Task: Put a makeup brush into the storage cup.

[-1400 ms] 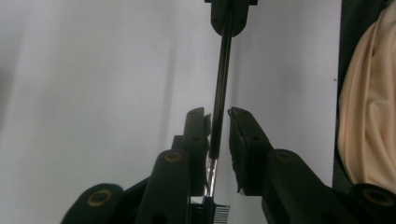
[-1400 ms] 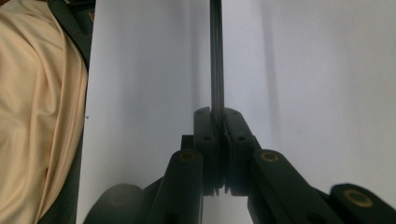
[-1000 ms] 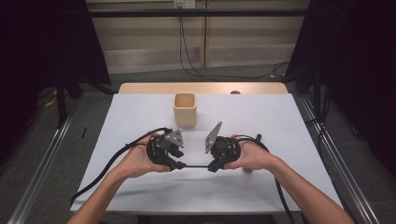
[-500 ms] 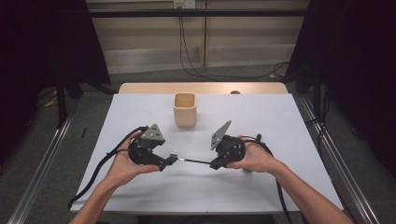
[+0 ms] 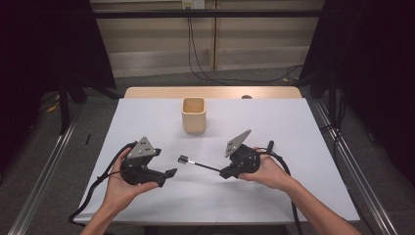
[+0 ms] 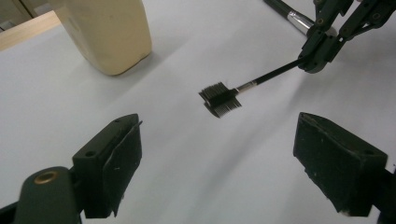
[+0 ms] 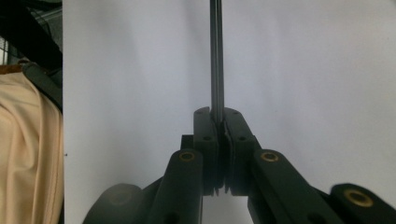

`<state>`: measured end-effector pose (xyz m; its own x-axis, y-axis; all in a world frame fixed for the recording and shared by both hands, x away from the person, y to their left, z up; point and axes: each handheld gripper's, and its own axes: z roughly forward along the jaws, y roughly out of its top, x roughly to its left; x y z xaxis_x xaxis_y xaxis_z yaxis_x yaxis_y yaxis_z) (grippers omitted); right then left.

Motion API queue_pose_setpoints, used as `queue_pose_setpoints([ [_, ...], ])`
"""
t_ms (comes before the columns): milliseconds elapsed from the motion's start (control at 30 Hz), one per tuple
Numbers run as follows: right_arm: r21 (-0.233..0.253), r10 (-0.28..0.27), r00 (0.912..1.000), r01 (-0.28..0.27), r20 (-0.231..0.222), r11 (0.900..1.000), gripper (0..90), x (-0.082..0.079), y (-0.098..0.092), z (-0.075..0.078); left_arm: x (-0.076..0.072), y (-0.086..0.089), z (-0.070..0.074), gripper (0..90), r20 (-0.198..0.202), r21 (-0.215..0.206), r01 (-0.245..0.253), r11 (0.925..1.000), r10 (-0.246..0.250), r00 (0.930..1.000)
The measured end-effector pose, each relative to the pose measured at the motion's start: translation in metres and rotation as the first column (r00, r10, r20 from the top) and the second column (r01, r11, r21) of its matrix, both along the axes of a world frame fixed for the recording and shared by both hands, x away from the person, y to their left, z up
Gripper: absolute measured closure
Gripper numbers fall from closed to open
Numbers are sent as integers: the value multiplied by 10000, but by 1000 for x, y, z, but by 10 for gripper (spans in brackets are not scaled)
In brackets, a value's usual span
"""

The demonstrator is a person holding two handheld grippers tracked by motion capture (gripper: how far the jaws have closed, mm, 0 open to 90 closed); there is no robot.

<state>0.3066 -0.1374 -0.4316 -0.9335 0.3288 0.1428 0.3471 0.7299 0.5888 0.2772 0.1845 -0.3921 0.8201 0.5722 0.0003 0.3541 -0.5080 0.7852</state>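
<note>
A thin black brush with a small comb-like head [image 5: 182, 159] [image 6: 220, 99] sticks out leftward from my right gripper [image 5: 226, 172], which is shut on its handle [image 7: 216, 46]. In the right gripper view the jaws [image 7: 219, 122] press together around the thin rod. My left gripper [image 5: 169, 172] [image 6: 224, 158] is held left of the brush head, apart from it, jaws wide open with nothing between them. A tan square cup [image 5: 194, 115] [image 6: 109, 32] stands upright beyond both grippers at the table's middle back.
The white table top [image 5: 293, 122] spreads around both hands. A second black stick with a silver band [image 5: 269, 145] [image 6: 285, 11] lies behind my right gripper. Cables trail off the front edge. Metal rails [image 5: 46, 171] run along both sides on the floor.
The left gripper, which met the right one at the brush a second ago, has drawn back to the left and stands open. The right gripper keeps the brush.
</note>
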Motion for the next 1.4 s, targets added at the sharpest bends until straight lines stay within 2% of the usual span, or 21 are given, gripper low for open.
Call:
queue_pose_setpoints([
  [133, 404, -319, 9995, 317, 51, 9987, 861, 0, -2, -2, -8, 6, 0, 127, 115, -139, -359, 9993, 361, 9993],
  [267, 880, -752, 9971, 739, 116, 9934, 860, 0, -5, -4, -16, 4, 0, 122, 334, -626, -584, 9963, 605, 9976],
  [367, 1411, -1125, 9934, 1081, 238, 9841, 861, 0, -7, -5, -16, -1, -2, 123, 335, -1119, -601, 9919, 642, 9974],
  [467, 1745, -1353, 9899, 1260, 423, 9766, 861, -1, -7, -6, -15, -5, -5, 121, 563, -1367, -716, 9880, 799, 9952],
  [500, 1881, -1413, 9888, 1297, 491, 9735, 861, -1, -6, -6, -15, -6, -6, 126, 527, -1442, -747, 9867, 831, 9951],
  [833, 2955, -1772, 9789, 1403, 1020, 9450, 861, -5, -6, -5, -5, -15, -9, 133, 434, -2011, -639, 9775, 741, 9963],
  [1100, 3676, -2163, 9682, 1572, 1254, 9166, 861, -6, -7, -7, -3, -18, -10, 133, 799, -2334, -389, 9716, 590, 9951],
  [1133, 3738, -2194, 9670, 1575, 1291, 9140, 861, -6, -7, -7, -3, -19, -10, 133, 945, -2428, -351, 9694, 597, 9937],
  [1233, 3971, -2235, 9640, 1506, 1439, 9053, 861, -7, -6, -5, -3, -20, -9, 138, 993, -2594, -262, 9654, 537, 9936],
  [1267, 4040, -2238, 9634, 1478, 1477, 9028, 861, -8, -5, -5, -3, -21, -9, 138, 991, -2551, -300, 9664, 570, 9934],
  [1300, 4096, -2225, 9631, 1438, 1513, 9008, 861, -8, -5, -5, -3, -23, -7, 135, 1090, -2371, -236, 9712, 507, 9928],
  [1333, 4174, -2222, 9627, 1404, 1541, 8978, 861, -9, -4, -4, -3, -26, -5, 135, 1220, -2371, -181, 9713, 483, 9913],
  [1400, 4260, -2233, 9621, 1383, 1563, 8941, 861, -9, -4, -4, 0, -31, -1, 143, 1286, -2589, -23, 9659, 368, 9910],
])
